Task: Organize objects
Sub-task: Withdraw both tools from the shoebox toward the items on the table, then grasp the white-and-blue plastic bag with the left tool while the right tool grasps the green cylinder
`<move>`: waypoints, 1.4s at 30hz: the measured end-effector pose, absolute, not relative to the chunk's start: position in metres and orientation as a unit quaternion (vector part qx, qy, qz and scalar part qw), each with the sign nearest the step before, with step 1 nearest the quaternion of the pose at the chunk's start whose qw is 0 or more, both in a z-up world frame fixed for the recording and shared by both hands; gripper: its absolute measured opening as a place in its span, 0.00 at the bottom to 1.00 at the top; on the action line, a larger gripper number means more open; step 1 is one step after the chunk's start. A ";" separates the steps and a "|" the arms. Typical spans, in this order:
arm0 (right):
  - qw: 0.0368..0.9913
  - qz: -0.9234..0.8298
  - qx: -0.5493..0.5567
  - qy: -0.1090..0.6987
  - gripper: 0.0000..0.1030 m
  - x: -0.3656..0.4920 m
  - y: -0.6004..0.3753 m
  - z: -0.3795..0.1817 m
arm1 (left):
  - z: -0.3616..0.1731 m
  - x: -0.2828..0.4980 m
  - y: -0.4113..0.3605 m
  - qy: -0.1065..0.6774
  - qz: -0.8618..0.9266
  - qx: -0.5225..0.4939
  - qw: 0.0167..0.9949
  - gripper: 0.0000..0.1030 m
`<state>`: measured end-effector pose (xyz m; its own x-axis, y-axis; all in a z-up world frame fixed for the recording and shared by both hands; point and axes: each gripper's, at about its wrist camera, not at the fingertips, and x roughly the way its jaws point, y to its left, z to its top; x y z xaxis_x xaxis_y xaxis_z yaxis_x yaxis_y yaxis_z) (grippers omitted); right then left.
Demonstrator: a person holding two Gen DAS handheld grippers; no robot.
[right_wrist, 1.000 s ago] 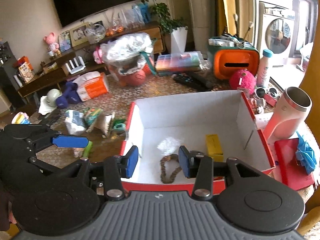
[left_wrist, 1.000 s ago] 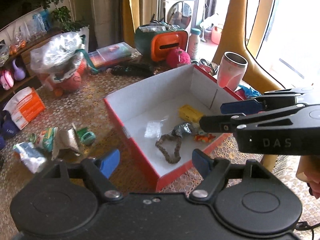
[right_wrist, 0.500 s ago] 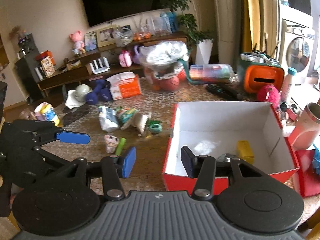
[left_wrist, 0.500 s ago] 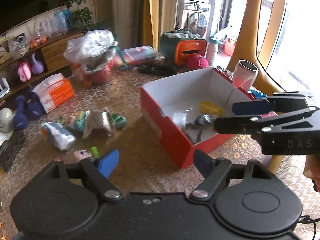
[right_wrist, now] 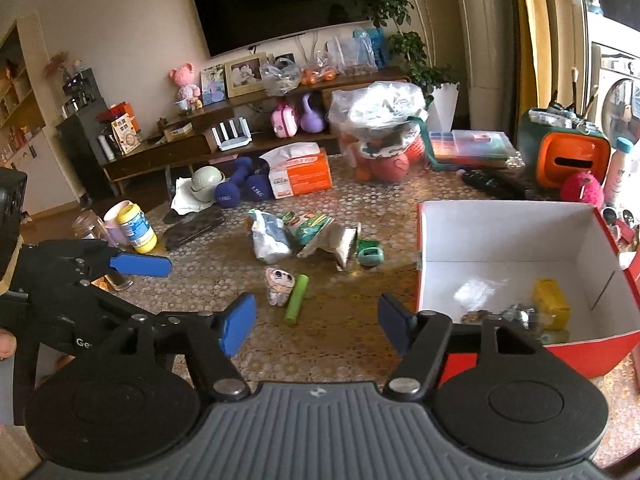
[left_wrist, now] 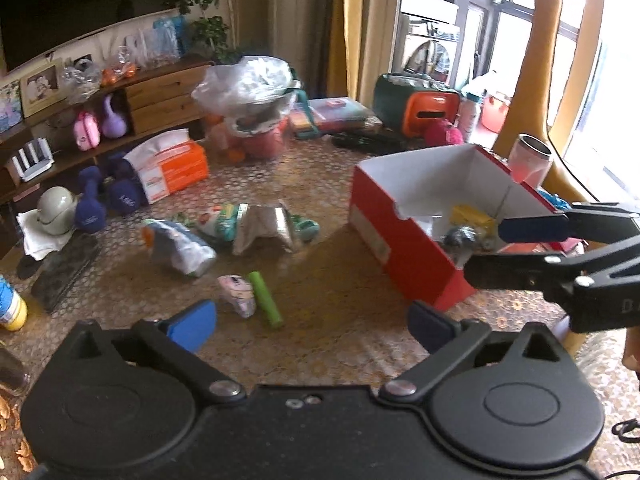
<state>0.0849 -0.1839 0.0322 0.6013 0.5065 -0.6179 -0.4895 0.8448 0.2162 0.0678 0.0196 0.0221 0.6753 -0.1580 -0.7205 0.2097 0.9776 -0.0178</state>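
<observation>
A red box with a white inside [left_wrist: 400, 240] [right_wrist: 520, 236] stands on the patterned table, right of both grippers. In it lie a yellow block [right_wrist: 550, 308], crumpled foil and a few small bits. Loose on the table ahead are a green tube [left_wrist: 265, 299] [right_wrist: 297, 298], a small pink packet [left_wrist: 238, 290] [right_wrist: 279, 285], snack bags [left_wrist: 180, 246] [right_wrist: 270, 236] and a green round thing [right_wrist: 370, 254]. My left gripper [left_wrist: 310, 326] hangs over the table near the tube, its jaws opening with nothing between them. My right gripper [right_wrist: 316, 326], just left of the box, is also opening and holds nothing.
An orange tissue box [right_wrist: 300, 174], blue dumbbells [right_wrist: 236, 190] and a plastic bag of balls [right_wrist: 378, 128] stand farther back. A yellow-lidded jar [right_wrist: 136, 226] and a glass sit at the left edge. A green-orange case [right_wrist: 568, 152] and a steel tumbler [left_wrist: 530, 158] stand near the box.
Both views have swung left, so the box slid from the middle to the right. The loose items came into the centre. Both pairs of jaws stand wider than before.
</observation>
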 end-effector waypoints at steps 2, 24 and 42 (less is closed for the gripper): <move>0.895 0.279 0.009 0.349 0.71 0.085 -0.179 0.030 | 0.020 0.069 0.027 0.393 -0.095 0.026 0.914 0.99; 0.874 0.296 -0.016 0.384 0.72 0.129 -0.117 -0.023 | -0.028 0.132 0.117 0.411 -0.012 -0.030 0.911 1.00; 0.853 0.293 -0.063 0.427 0.72 0.185 -0.063 -0.094 | -0.071 0.251 0.150 0.457 0.082 -0.057 0.884 0.99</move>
<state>0.1848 -0.0632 -0.0943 0.4636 0.4464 -0.7653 -0.5534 0.8205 0.1434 0.2506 0.1499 -0.0715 0.5682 0.0931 -0.8176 -0.1981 0.9798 -0.0261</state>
